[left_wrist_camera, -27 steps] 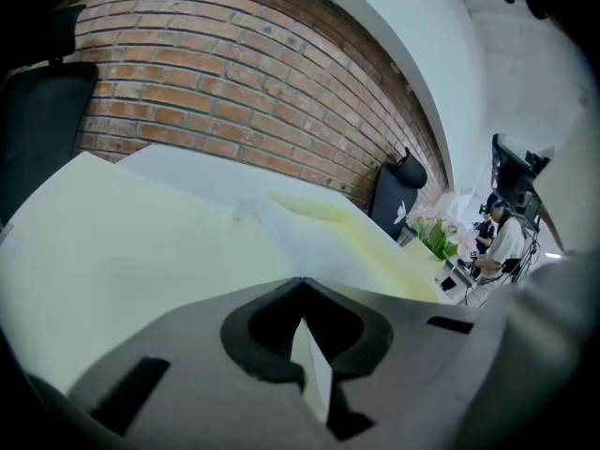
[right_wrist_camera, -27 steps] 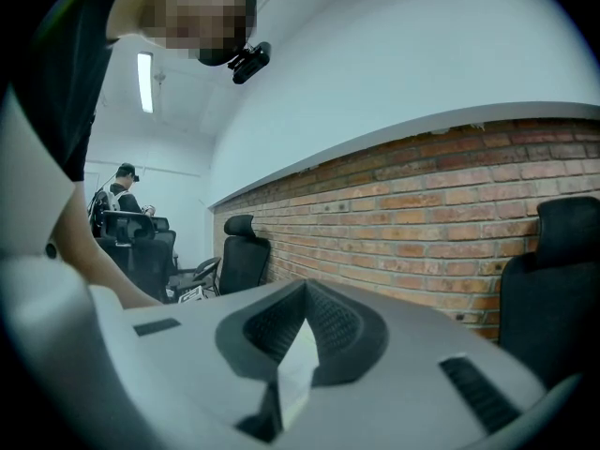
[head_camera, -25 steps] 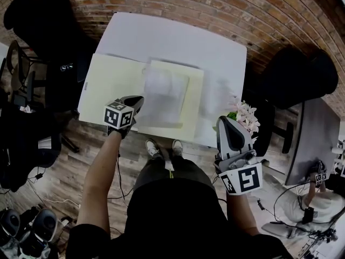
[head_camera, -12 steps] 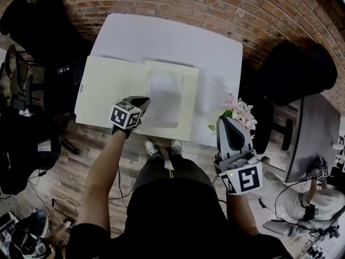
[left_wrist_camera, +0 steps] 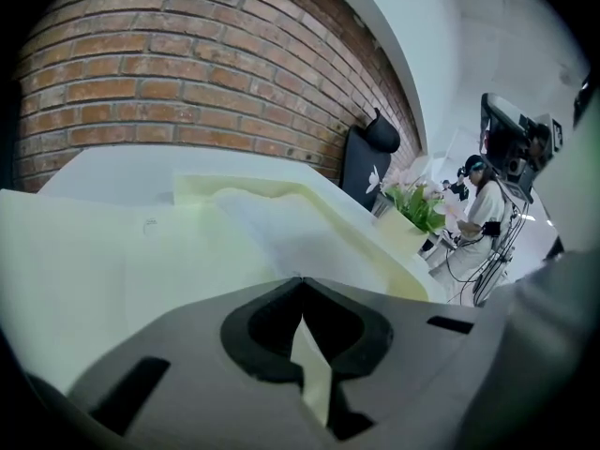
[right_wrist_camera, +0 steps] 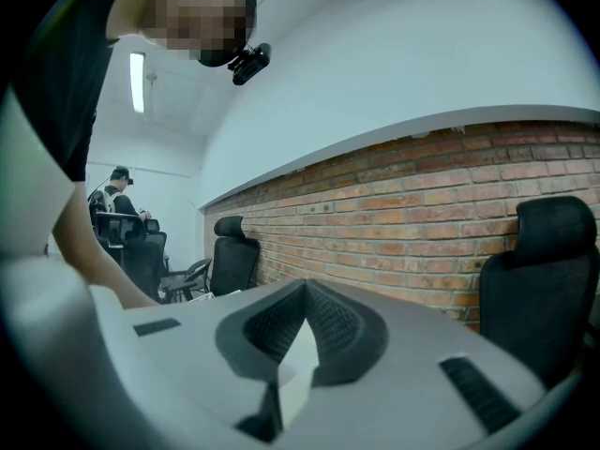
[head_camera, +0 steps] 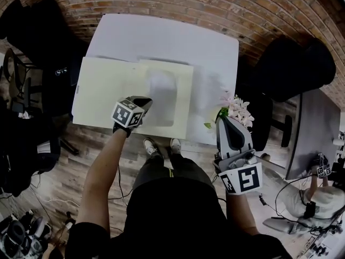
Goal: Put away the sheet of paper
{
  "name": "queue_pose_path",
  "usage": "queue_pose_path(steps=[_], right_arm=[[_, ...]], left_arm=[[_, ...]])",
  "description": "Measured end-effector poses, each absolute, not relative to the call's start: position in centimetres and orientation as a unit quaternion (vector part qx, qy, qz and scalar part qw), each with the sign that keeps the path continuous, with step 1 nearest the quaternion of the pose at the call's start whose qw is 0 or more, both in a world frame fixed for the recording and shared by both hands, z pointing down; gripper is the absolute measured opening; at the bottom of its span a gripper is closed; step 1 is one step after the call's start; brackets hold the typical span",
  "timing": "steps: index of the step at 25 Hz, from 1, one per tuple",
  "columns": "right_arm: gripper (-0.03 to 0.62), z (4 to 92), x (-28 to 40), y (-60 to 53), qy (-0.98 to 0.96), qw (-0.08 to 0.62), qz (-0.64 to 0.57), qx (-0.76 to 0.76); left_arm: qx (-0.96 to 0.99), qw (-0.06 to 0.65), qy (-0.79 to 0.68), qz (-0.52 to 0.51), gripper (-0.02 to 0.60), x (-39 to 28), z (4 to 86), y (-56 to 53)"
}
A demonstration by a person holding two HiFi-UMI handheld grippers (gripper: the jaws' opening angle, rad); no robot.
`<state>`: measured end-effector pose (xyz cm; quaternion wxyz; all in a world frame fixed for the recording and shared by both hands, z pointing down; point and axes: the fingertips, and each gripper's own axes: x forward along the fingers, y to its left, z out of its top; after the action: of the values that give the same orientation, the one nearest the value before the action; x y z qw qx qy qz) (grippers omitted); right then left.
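An open pale yellow folder (head_camera: 105, 93) lies on the white table (head_camera: 161, 36). A white sheet of paper (head_camera: 161, 97) rests on its right half, and shows as the sheet (left_wrist_camera: 281, 237) just ahead in the left gripper view. My left gripper (head_camera: 144, 101) hovers over the folder's front middle, at the sheet's left edge, pointing down at it. Its jaws (left_wrist_camera: 300, 279) are shut with nothing between them. My right gripper (head_camera: 226, 121) is held off the table's front right corner, pointing level at the brick wall. The right gripper (right_wrist_camera: 304, 285) is shut too, holding nothing.
A pot of pink flowers (head_camera: 236, 109) stands at the table's right front corner, close to my right gripper. Black office chairs stand at the right (head_camera: 294, 69) and left (head_camera: 32, 26). A grey desk (head_camera: 312, 139) is further right. My legs are at the table's front edge.
My left gripper has slid to the right across the folder, closer to the sheet, and stayed shut. The right gripper has hardly moved.
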<state>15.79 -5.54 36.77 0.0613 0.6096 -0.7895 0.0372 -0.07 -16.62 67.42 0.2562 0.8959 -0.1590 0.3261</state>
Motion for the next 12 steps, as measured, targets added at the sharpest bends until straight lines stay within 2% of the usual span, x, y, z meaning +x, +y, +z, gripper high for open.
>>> queue_pose_path(steps=[12], right_arm=[[0.014,36.6,17.3,-4.7,-0.782,0.052,0.037,0.62]], left_arm=[[0.887,0.254,-0.167,0.348,0.028,0.2,67.8,-16.7]])
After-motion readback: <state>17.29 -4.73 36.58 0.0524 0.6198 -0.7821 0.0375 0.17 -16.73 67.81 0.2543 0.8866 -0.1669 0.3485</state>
